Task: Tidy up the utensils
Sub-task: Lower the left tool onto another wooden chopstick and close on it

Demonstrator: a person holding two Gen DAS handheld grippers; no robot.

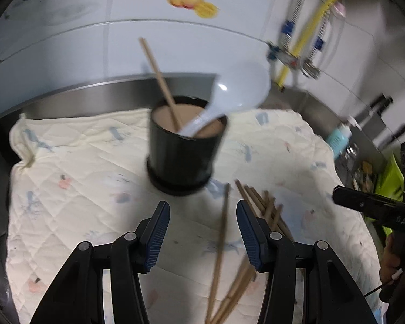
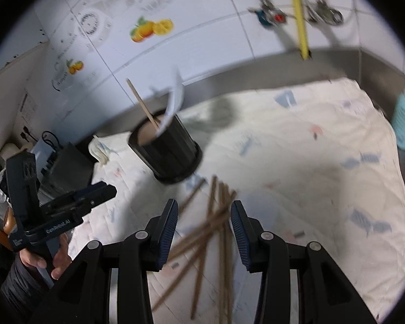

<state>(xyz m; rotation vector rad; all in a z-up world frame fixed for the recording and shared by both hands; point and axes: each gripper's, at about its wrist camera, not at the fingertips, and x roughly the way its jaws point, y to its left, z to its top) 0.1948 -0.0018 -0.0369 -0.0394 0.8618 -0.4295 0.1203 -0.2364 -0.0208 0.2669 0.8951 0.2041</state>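
The left gripper [image 1: 201, 232] stands with its blue ribbed jaws wide apart and nothing between them but one long brown chopstick [image 1: 220, 245] lying on the cloth below; the right gripper [image 2: 204, 232] is likewise spread and empty, poised over the loose heap of thin brown wooden chopsticks [image 2: 216, 232] that cross one another on the cream quilted cloth [image 2: 310, 162]. Just beyond the heap stands the black cylindrical utensil holder [image 1: 185, 145], which already carries one upright chopstick [image 1: 159, 81] and a white plastic soup spoon [image 1: 237, 89] leaning on its rim (both views are blurred, so finer detail is lost). The sticks look light, stiff and smooth, and likely to roll or pivot if pinched near a tip, so a hold around mid-length, across the stick, seems safest. Where they overlap, one pinch may drag a neighbour along. Most of the sorting appears not yet done.
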